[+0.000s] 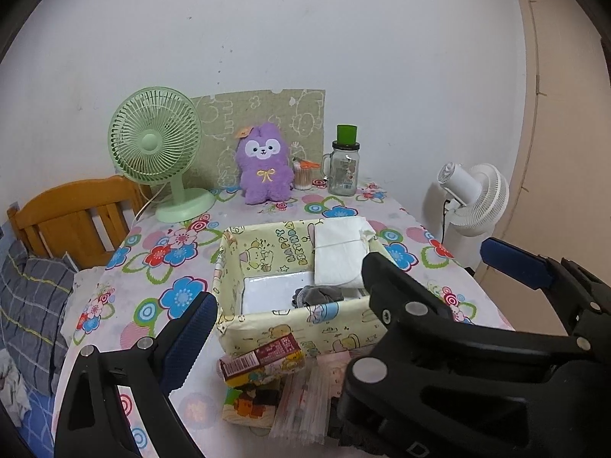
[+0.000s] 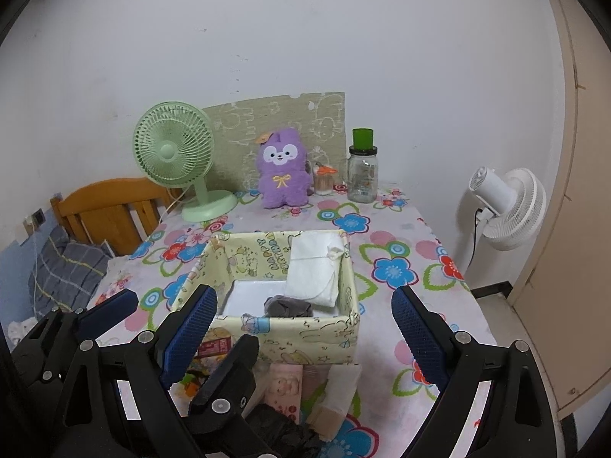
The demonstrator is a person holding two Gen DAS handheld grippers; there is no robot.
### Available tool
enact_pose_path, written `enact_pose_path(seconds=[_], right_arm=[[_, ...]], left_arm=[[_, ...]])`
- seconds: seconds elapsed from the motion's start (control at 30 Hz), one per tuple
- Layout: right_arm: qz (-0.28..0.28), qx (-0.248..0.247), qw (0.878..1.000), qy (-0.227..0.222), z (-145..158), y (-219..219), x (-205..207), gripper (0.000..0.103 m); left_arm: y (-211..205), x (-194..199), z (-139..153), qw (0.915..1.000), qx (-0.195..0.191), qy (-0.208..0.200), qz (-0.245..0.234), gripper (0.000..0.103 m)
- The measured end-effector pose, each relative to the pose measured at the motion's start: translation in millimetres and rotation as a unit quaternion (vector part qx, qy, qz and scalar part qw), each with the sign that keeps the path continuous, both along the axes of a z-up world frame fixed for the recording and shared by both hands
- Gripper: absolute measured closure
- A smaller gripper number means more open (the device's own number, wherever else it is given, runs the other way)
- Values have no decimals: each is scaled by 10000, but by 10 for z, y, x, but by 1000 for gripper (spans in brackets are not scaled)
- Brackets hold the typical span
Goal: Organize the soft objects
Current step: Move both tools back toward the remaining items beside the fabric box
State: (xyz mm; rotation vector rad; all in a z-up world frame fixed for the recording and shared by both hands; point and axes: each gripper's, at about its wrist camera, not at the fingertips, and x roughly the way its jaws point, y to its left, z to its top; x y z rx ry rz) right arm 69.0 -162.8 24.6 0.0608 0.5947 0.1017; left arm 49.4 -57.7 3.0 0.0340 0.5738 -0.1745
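A yellow cartoon-print box [image 2: 305,328] is set in the middle of a flowered table [image 2: 412,229], and everything else can be placed from it. Inside the box, a folded white cloth [image 2: 313,271] is leaned against the far right wall, probably so that floor space is kept free, and a crumpled grey sock [image 2: 286,305] is laid against the near wall on the white bottom. In front of the box, a black bundle [image 2: 278,427] and a pale folded cloth [image 2: 336,397] are left loose among small packets [image 1: 259,358], seemingly the soft things not yet sorted. Behind the box, a purple plush toy [image 2: 282,170] is stood upright against a board, between a green fan [image 2: 175,152] and a glass jar [image 2: 362,173].

The left gripper [image 1: 290,328] is held wide open just before the box with nothing in it; the right gripper [image 2: 305,339] is likewise spread wide and empty, and is crossed over by the left one
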Motion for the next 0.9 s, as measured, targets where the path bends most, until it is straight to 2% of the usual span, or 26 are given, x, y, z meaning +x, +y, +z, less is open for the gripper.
enact_pose_path(seconds=[0.4, 0.9], right_arm=[[83, -32, 9999, 47, -120, 101, -177, 8], [241, -65, 9996, 91, -377, 232, -269, 8]], left_arm=[[66, -185, -108, 10000, 26, -71, 31, 5], [238, -273, -368, 9999, -79, 48, -79, 5]])
